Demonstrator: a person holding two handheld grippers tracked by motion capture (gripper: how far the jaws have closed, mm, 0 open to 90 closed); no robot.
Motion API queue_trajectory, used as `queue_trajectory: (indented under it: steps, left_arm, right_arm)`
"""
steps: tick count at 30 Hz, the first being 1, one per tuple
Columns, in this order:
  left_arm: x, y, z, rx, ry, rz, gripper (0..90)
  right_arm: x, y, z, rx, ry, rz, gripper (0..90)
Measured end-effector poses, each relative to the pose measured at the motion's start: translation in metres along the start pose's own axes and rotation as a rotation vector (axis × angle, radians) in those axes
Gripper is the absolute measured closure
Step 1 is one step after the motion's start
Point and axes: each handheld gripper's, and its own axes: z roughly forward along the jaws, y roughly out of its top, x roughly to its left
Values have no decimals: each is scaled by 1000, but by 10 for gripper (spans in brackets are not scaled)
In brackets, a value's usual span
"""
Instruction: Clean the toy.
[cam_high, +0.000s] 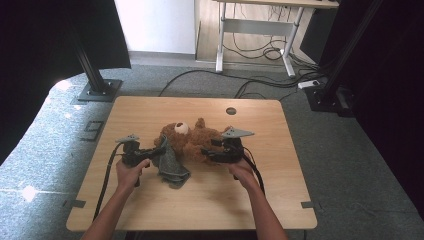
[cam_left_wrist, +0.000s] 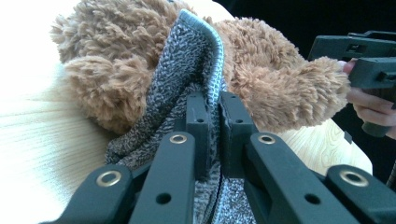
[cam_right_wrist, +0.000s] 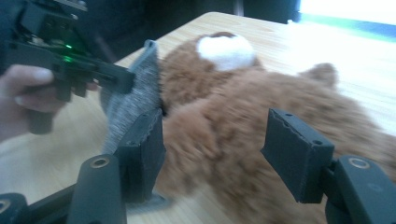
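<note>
- The teddy bear (cam_high: 192, 140) lies on its back near the middle of the bench (cam_high: 150, 210), with the grey cloth (cam_high: 170, 162) draped against its left side.
- The left tongs (cam_left_wrist: 214, 112) are clamped on the cloth's hemmed edge.
- The right tongs (cam_right_wrist: 212, 149) stand apart, their pads either side of the bear's body without pressing it.

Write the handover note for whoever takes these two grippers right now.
Left gripper: shut on the hemmed edge of the grey cloth, lifting it against the teddy bear.
Right gripper: open, jaws either side of the bear's body, pads not pressing.
Bear lies mid-table; the cloth's rest is bunched beside it.
Done: cloth edge gripped.
Left: probably dressing or wrapping the bear.
</note>
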Motion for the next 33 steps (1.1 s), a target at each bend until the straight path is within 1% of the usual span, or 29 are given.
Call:
queue_trajectory:
  steps: [1, 2, 3, 5, 6, 9, 10, 12, 14, 17, 18, 22, 23, 24, 26, 28, 29, 31, 32, 33]
  left_arm:
    - [0, 0, 0, 0, 0, 0, 835]
    - [0, 0, 0, 0, 0, 0, 834]
    - [0, -1, 0, 0, 1, 1, 835]
    - [0, -1, 0, -2, 0, 0, 835]
    - [0, -1, -1, -1, 0, 1, 835]
    - [-1, -1, -3, -6, -4, 1, 836]
    - [-2, 0, -4, -7, -7, 1, 836]
    - [-5, 1, -6, -16, -25, -2, 836]
    - [-10, 4, -10, -24, -47, 6, 837]
    - [-21, 10, -13, -38, -80, 26, 837]
    - [-24, 11, -13, -44, -86, 30, 837]
    - [-38, 19, -10, -46, -159, 38, 837]
    - [-41, 20, -9, -45, -173, 42, 837]
    - [-45, 21, -7, -47, -192, 38, 837]
    - [-53, 25, -2, -39, -221, 49, 837]
    - [-62, 29, 6, -35, -245, 60, 837]
    - [-66, 32, 11, -27, -250, 69, 837]
    - [-74, 36, 24, -4, -236, 92, 837]
    - [-76, 37, 28, 3, -234, 97, 836]
    - [-77, 38, 33, 8, -235, 95, 836]
  right_arm:
    - [3, 0, 4, 5, 15, 1, 379]
    - [6, 0, 8, 11, 20, -4, 379]
    - [8, 0, 11, 20, 19, -10, 378]
    - [11, -1, 17, 45, 21, -21, 408]
    - [13, -3, 20, 60, 18, -31, 446]
    - [15, -9, 30, 116, 3, -43, 656]
    - [14, -11, 32, 132, 5, -46, 699]
    - [14, -18, 34, 144, 9, -58, 741]
    - [13, -27, 35, 149, 25, -66, 762]
    - [14, -39, 35, 153, 53, -51, 778]
    - [16, -44, 36, 160, 60, -55, 780]
    - [22, -60, 37, 189, 79, -81, 783]
    - [23, -63, 37, 192, 86, -80, 783]
    - [23, -65, 36, 196, 93, -77, 783]
    - [24, -71, 36, 201, 101, -74, 784]
    - [25, -77, 37, 206, 109, -72, 785]
    - [25, -79, 37, 205, 113, -77, 785]
    - [28, -82, 38, 199, 108, -84, 785]
    - [29, -83, 38, 195, 105, -81, 785]
    - [29, -83, 37, 192, 104, -80, 784]
